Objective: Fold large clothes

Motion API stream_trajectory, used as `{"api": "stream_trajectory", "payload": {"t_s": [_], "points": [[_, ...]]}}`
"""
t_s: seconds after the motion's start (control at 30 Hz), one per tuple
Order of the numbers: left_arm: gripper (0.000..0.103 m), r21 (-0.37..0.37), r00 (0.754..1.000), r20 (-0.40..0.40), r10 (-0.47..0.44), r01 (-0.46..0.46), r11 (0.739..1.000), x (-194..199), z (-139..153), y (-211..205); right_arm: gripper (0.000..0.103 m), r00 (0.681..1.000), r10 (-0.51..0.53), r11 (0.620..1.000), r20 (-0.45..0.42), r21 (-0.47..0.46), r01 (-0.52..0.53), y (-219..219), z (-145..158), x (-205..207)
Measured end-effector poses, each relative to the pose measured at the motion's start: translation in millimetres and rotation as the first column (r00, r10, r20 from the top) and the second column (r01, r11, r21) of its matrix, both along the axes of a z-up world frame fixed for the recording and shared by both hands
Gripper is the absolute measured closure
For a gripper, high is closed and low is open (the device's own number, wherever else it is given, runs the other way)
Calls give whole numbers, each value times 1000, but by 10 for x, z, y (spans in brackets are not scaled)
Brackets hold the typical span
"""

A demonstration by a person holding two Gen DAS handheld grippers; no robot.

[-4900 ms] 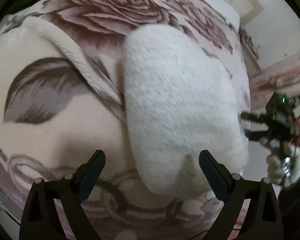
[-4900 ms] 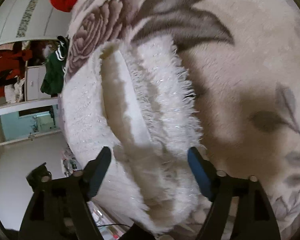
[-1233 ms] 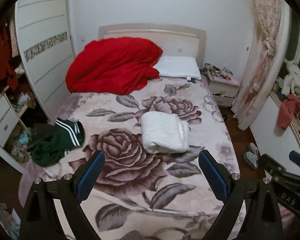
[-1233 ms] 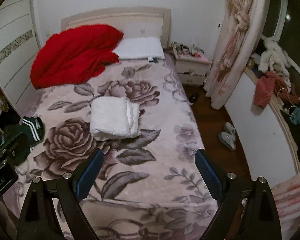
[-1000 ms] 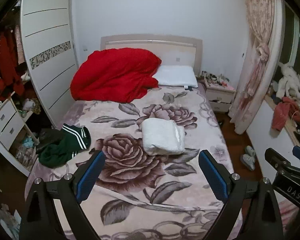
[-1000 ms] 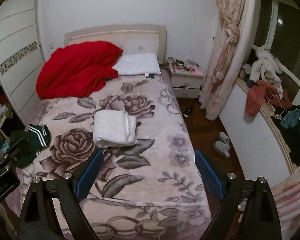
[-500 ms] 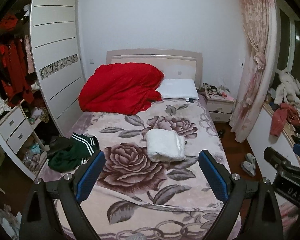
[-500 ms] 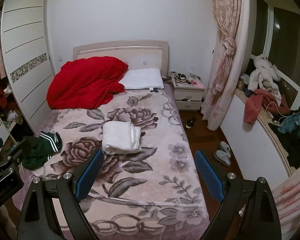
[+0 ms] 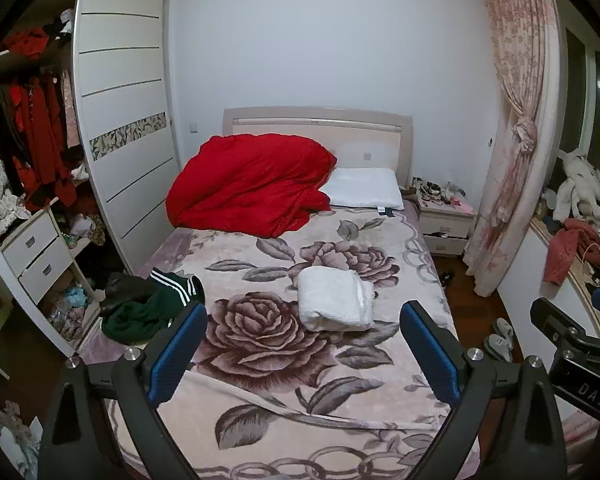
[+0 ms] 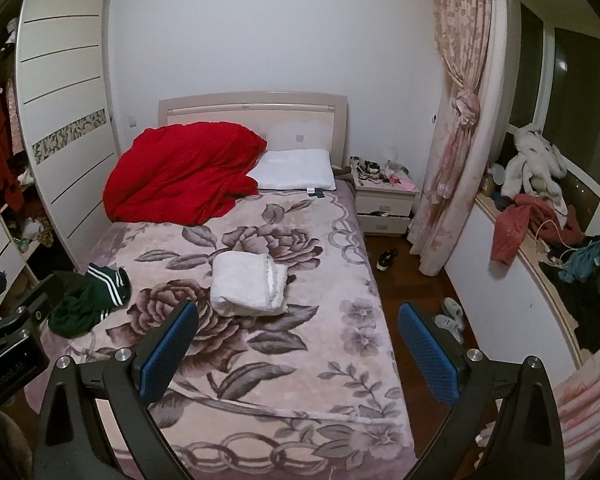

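In the middle of the bed the white garment lies folded — so left gripper and right gripper hang spread, empty, well apart from it.

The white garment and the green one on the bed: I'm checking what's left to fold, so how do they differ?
The white garment is folded into a neat rectangular stack; the green garment lies crumpled in a heap. The white one sits mid-bed on the floral blanket; the green one lies at its left edge. The white is plain; the green has white stripes. Both rest on the blanket, untouched by either hand-held gripper.
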State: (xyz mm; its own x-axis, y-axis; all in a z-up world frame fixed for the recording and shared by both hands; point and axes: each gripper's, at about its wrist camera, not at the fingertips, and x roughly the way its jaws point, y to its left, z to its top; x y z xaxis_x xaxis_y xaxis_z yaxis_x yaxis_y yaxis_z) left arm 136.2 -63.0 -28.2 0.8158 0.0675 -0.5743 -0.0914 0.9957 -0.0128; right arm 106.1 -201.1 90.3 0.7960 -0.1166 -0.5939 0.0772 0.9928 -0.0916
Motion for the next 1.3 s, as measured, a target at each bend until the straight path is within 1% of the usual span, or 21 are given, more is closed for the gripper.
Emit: {"api": "stream_trajectory", "payload": {"t_s": [0.2,0.77,1.3], "points": [[4,3,1000,7,-1,1,1000,-11,31,-31,1,1000,-2,1000,1,2,2,4,-1,-23],[4,5,1000,8,-9,9,1000,-7,61,-35,1,1000,10,1000,5,10,-10,-47,84,157],[4,2,1000,15,-19,19,1000,-1,96,6,1,1000,10,1000,8,15,-11,-20,113,115]]}}
